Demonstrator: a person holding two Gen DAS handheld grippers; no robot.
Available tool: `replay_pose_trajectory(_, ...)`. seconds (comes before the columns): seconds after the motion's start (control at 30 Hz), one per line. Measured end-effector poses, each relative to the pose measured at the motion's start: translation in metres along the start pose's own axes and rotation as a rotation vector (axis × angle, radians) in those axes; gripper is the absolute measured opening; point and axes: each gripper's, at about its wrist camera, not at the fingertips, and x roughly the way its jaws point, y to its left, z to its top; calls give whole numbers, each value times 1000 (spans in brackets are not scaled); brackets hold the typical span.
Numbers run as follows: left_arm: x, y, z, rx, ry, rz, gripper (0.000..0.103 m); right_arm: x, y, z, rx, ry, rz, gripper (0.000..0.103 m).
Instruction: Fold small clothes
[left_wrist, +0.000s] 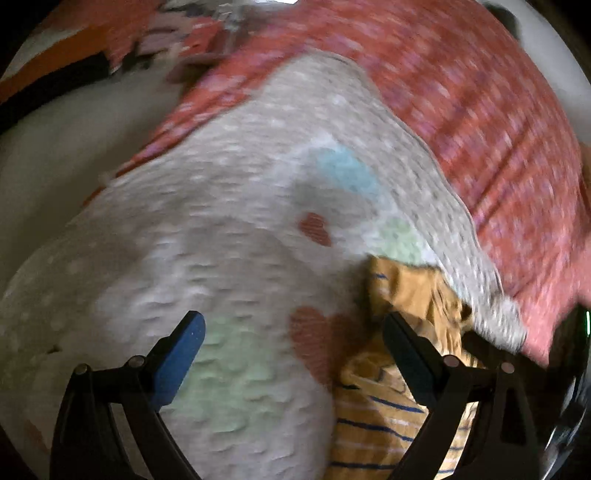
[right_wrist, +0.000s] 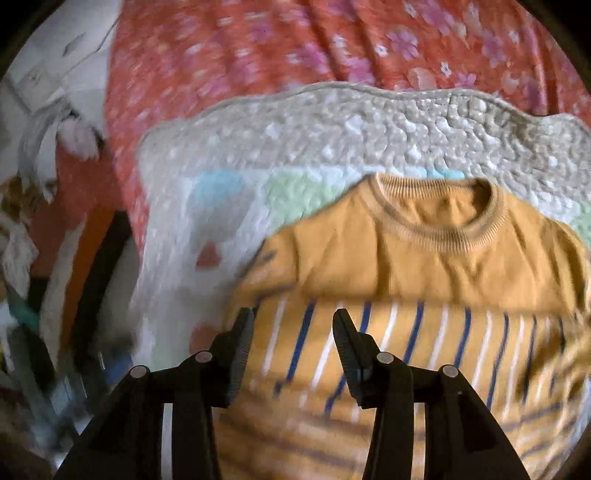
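Red floral bedspread (right_wrist: 258, 55) carries a grey quilted mat (right_wrist: 332, 122); your mustard striped jumper (right_wrist: 424, 258) lies there, both hand-held grippers (left_wrist: 291, 332) (right_wrist: 293, 325) apart, empty.

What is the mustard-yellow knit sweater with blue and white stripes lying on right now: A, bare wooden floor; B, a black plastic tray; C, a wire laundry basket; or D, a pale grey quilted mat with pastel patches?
D: in the right wrist view the mustard-yellow striped sweater lies collar-up on the pale grey quilted mat, whose scalloped edge shows beyond it over the red floral cloth.
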Motion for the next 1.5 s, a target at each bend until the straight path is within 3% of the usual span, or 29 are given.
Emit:
replay_pose_trajectory(0.1,14,-34,-8,115,10,-10,96,46,5,20,4,106,60,49)
replay_pose_trajectory(0.2,35,-50,-16,160,81,-32,76,86,15,25,-40,230,92,49)
replay_pose_trajectory(0.27,57,-52,-22,150,166,-47,62,107,23,24,-89,304,68,46)
replay_pose_trajectory(0.3,67,-50,-24,138,209,-45,52,111,28,23,-118,333,65,20)
replay_pose_trajectory(0.33,78,-46,-27,116,259,-41,45,111,30,23,-133,344,68,3)
replay_pose_trajectory(0.47,82,-44,-27,102,256,-49,45,77,41,45,-215,198,-1,2)
replay_pose_trajectory(0.57,82,-51,-31,147,239,-7,45,54,51,58,-316,11,-194,0)
replay_pose_trajectory(0.6,82,-55,-33,170,232,12,45,51,52,59,-327,-18,-222,0)
replay_pose_trajectory(0.67,82,-59,-36,201,225,34,45,51,43,59,-294,16,-161,1)
replay_pose_trajectory(0.73,84,-62,-36,208,226,40,45,57,23,54,-210,125,-18,2)
replay_pose_trajectory(0.8,84,-59,-34,193,232,35,45,71,8,46,-134,224,70,6)
replay_pose_trajectory(0.9,84,-56,-32,176,237,24,45,89,-3,32,-75,300,62,27)
replay_pose_trajectory(0.93,84,-55,-32,175,237,24,45,98,-4,23,-51,347,84,29)
replay_pose_trajectory(1.0,84,-55,-33,177,238,25,45,104,-2,16,-21,385,130,29)
replay_pose_trajectory(1.03,82,-53,-32,178,239,25,45,102,2,13,-33,385,134,14)
replay_pose_trajectory(1.07,82,-53,-32,179,239,26,45,97,6,14,-62,370,104,6)
replay_pose_trajectory(1.2,82,-53,-32,183,240,28,45,58,33,42,-263,94,-189,6)
replay_pose_trajectory(1.27,83,-55,-33,185,238,24,48,53,44,45,-345,16,-301,6)
replay_pose_trajectory(1.33,84,-56,-33,186,239,24,49,47,43,44,-344,-7,-339,6)
replay_pose_trajectory(1.4,85,-57,-32,193,241,29,49,29,20,48,-268,-25,-289,7)
replay_pose_trajectory(1.5,84,-58,-33,191,246,31,49,-14,-44,46,-58,-43,-264,26)
